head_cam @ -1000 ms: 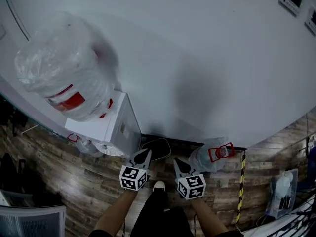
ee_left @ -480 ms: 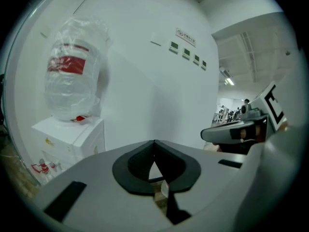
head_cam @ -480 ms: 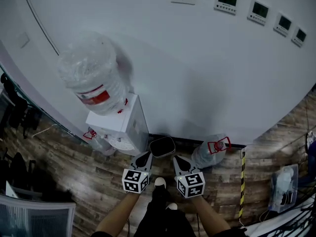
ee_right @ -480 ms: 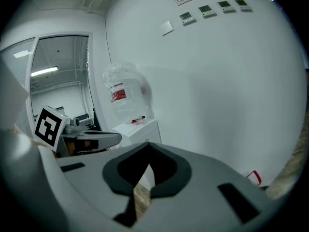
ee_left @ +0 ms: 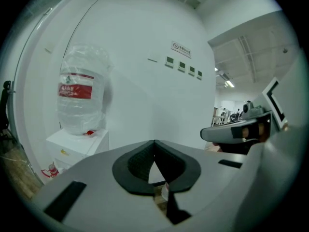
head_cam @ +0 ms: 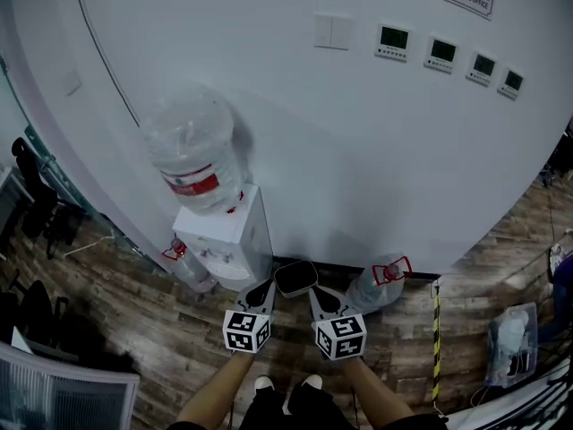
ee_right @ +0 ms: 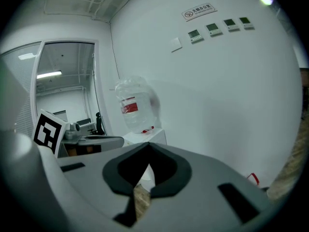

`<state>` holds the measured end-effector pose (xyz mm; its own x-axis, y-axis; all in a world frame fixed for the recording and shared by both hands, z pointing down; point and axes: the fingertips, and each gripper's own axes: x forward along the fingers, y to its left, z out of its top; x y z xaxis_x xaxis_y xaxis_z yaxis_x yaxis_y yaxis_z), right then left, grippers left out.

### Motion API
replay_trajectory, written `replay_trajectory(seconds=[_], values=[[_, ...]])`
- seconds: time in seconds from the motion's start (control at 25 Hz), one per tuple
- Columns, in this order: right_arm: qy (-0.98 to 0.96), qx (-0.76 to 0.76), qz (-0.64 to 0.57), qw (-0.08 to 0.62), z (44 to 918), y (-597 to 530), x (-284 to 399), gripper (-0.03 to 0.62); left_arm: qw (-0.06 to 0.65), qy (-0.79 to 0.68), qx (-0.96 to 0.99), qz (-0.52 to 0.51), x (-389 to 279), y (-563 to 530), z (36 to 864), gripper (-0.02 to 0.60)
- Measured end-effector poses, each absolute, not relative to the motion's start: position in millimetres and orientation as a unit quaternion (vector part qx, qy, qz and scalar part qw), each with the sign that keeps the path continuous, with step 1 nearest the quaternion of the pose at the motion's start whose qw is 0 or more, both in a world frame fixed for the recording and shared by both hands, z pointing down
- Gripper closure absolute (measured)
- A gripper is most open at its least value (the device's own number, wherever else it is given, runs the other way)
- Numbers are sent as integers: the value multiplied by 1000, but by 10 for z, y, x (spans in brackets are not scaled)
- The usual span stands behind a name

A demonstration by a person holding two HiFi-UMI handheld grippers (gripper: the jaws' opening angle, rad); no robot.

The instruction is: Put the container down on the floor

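A clear empty water jug (head_cam: pixel 374 285) with a red handle lies on the wood floor against the white wall. Its red handle (ee_right: pixel 253 179) shows low right in the right gripper view. My left gripper (head_cam: pixel 261 288) and right gripper (head_cam: pixel 319 294) hang side by side above the floor, just left of the jug and apart from it. Both point toward the wall. The left gripper (ee_left: pixel 154 142) is shut with nothing between its pads. The right gripper (ee_right: pixel 147 144) also has its tips together and holds nothing.
A white water dispenser (head_cam: pixel 231 240) with a full jug (head_cam: pixel 191 149) on top stands left of the grippers. Another clear jug (head_cam: pixel 188 271) lies at its base. A dark rounded tray (head_cam: pixel 295 277) sits by the wall. Yellow-black tape (head_cam: pixel 437 330) and a bag (head_cam: pixel 508 343) lie right.
Both grippers have risen together away from the floor, still shut and empty. The head view has pulled up, so more wall shows. The jug lies where it was.
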<state>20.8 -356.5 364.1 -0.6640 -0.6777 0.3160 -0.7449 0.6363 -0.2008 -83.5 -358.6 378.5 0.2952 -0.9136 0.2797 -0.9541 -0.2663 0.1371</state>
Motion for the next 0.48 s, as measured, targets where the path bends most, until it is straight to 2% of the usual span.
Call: replay_trajectory(seconds=[0.48], values=[[-895,412,146,88,3328,-3265,-36,583,126,-592,794,54,-1087,-3322,3472,568]])
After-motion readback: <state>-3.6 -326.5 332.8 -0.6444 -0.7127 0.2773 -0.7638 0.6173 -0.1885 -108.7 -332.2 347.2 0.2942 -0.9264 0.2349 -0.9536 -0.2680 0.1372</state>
